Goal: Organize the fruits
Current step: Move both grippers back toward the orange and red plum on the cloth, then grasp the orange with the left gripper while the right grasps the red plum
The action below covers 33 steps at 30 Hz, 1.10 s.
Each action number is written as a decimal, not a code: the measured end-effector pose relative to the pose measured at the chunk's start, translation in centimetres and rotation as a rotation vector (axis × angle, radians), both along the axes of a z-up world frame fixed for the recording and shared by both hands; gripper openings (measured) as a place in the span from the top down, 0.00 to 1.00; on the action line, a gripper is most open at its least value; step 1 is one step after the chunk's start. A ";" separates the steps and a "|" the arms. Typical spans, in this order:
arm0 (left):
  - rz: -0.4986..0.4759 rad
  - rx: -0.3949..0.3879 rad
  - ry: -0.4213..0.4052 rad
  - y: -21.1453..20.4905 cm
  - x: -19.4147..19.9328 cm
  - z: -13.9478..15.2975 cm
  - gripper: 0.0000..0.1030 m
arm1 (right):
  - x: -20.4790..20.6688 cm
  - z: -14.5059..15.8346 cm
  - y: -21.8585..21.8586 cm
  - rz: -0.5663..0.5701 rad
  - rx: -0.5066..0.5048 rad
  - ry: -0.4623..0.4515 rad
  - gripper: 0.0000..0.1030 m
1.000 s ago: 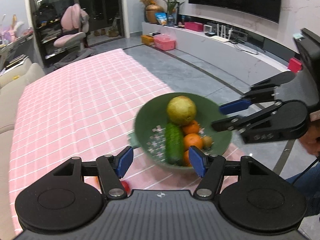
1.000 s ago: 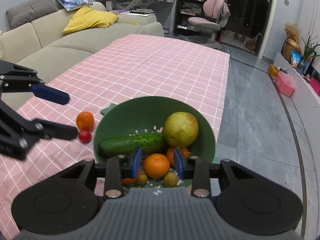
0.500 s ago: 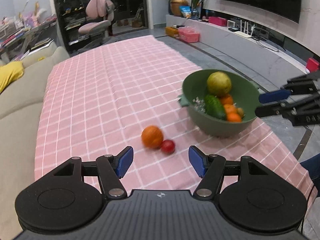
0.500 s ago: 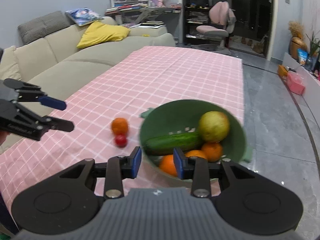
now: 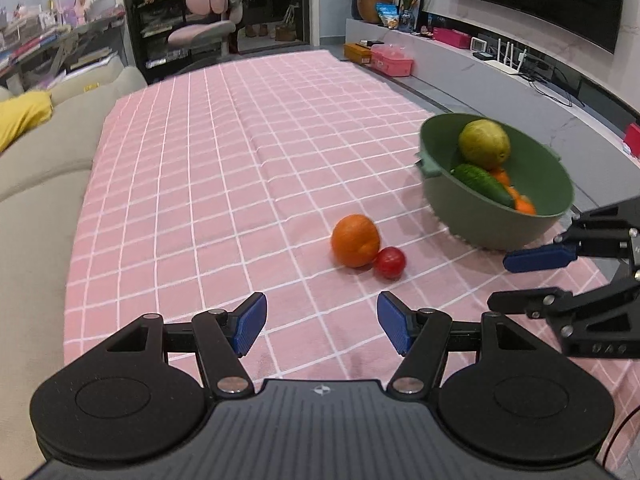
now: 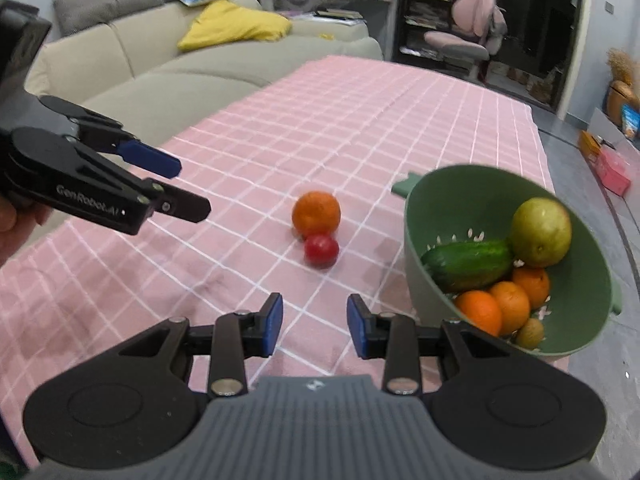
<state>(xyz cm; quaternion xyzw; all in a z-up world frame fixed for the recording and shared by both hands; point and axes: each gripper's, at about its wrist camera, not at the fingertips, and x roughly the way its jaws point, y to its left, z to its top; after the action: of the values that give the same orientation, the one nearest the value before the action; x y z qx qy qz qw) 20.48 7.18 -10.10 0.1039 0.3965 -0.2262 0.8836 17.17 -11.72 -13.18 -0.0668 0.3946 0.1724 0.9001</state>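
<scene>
Orange fruit [image 5: 355, 246] lies ahead of the empty left claw [image 5: 322, 328].

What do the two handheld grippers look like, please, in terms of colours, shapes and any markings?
Both are matte black plastic. The left gripper and right gripper each have a ribbed grey body, two round discs, silver pivot screws, and angular linkage arms ending in ribbed blue pads. Seen from the right wrist camera, the left gripper's side bears white "GenRobot.AI" lettering. A thin cable trails at the edge.

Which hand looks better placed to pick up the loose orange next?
Left, probably. The left gripper has wide, empty jaws aimed near the orange. The right gripper stands narrower, with the tomato in front of the orange.
</scene>
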 end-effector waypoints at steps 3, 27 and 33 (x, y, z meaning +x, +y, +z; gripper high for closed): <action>0.030 -0.050 0.041 0.6 1.4 -1.2 0.27 | 0.9 -1.5 0.6 -0.066 -0.003 0.013 0.68; 0.044 -0.298 0.205 -1.6 9.5 -4.4 0.30 | 7.0 -5.3 3.5 -0.128 0.031 -0.029 0.59; 0.004 -0.300 0.222 -1.9 9.8 -5.0 0.39 | 7.8 -5.8 3.5 -0.120 0.041 -0.012 0.61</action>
<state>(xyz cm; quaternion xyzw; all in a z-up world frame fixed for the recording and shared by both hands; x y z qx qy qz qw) 30.26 5.26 -15.14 -0.0554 0.4538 -0.2912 0.8403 24.97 -8.23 -18.94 -0.0253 0.3890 0.1256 0.9123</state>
